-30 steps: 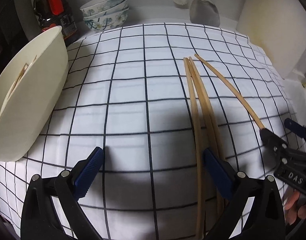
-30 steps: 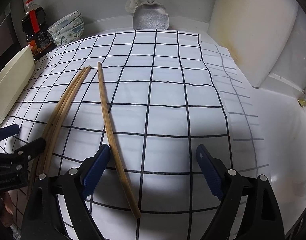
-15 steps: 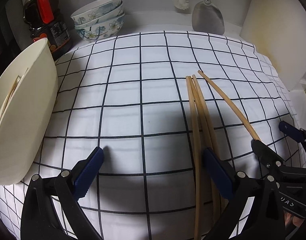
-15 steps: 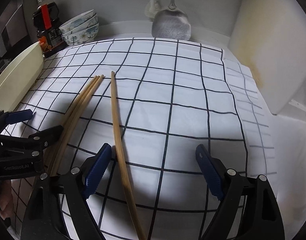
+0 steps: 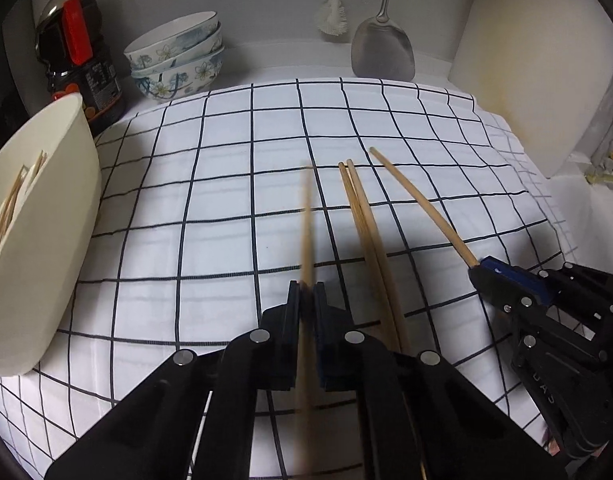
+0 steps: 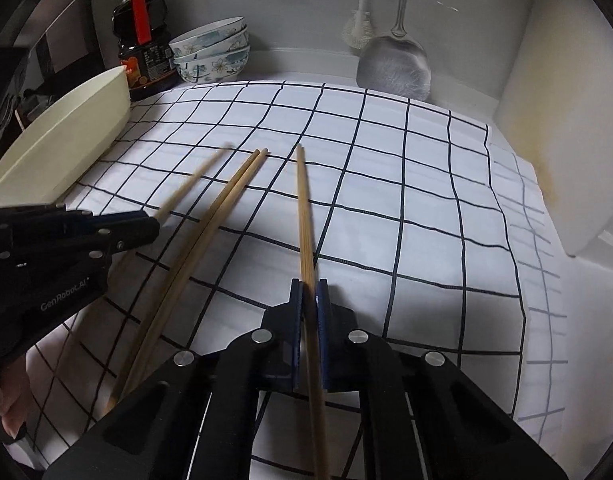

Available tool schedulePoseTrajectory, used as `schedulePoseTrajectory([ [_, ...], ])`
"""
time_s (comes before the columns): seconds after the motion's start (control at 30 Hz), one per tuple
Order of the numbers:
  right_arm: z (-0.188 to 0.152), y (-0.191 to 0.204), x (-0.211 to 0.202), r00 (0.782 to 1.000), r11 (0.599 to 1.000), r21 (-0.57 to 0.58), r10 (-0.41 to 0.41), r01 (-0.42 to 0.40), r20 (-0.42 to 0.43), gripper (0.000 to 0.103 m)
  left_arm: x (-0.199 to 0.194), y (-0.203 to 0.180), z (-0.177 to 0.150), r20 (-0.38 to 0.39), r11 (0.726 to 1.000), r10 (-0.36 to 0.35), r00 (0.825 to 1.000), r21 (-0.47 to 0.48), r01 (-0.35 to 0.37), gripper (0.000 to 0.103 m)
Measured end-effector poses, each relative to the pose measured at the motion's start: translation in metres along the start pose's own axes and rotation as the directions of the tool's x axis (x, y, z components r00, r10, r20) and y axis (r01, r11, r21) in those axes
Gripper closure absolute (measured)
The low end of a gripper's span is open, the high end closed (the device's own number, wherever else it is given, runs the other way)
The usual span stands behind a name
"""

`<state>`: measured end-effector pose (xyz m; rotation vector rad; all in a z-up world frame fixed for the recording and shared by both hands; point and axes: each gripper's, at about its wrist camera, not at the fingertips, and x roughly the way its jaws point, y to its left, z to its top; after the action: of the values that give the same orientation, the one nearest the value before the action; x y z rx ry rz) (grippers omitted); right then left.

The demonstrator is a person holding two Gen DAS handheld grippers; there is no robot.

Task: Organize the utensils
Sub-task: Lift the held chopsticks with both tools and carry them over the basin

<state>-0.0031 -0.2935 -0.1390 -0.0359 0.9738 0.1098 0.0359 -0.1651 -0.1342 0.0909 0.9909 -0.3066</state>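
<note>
My left gripper (image 5: pixel 307 286) is closing, its pads pressed on a blurred wooden chopstick (image 5: pixel 306 216) that is raised off the checked cloth (image 5: pixel 210 248). My right gripper (image 6: pixel 309 282) is closing too and clamps a second chopstick (image 6: pixel 303 208) near its thick end. Between them two more chopsticks (image 5: pixel 364 240) lie side by side on the cloth. In the right wrist view the left gripper (image 6: pixel 154 226) shows at the left edge with its chopstick (image 6: pixel 194 184). To the left, a cream bin (image 5: pixel 54 216) holds several chopsticks.
At the back stand a dark sauce bottle (image 5: pixel 76 52), stacked flowered bowls (image 5: pixel 178 60), a hanging brush (image 5: pixel 332 16) and a metal spatula (image 5: pixel 382 52). A cream board (image 5: pixel 526 60) leans at the right. A person's fingers (image 6: pixel 6 404) show under the left gripper.
Both grippers have gone from wide open to shut, each on one chopstick. The left one's chopstick has moved left, away from the other two, and now looks blurred.
</note>
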Motion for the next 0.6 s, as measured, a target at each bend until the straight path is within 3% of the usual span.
schedulePoseTrajectory([
  [0.23, -0.006, -0.012, -0.013, 0.998, 0.989, 0.138, 0.055, -0.054, -0.006, 0.097, -0.018, 0.008, -0.003, 0.001, 0.999, -0.035, 0.999, -0.036, 0.035, 0.096],
  [0.43, 0.003, -0.004, -0.047, 0.994, 0.983, 0.153, 0.089, -0.097, 0.060, 0.097, -0.063, 0.020, 0.002, 0.050, 0.997, -0.050, 0.998, -0.062, 0.053, 0.096],
  [0.6, 0.029, 0.020, -0.077, 0.978, 0.976, 0.129, 0.161, -0.178, 0.132, 0.097, -0.111, 0.047, 0.001, 0.098, 0.996, -0.004, 0.995, -0.084, 0.012, 0.096],
])
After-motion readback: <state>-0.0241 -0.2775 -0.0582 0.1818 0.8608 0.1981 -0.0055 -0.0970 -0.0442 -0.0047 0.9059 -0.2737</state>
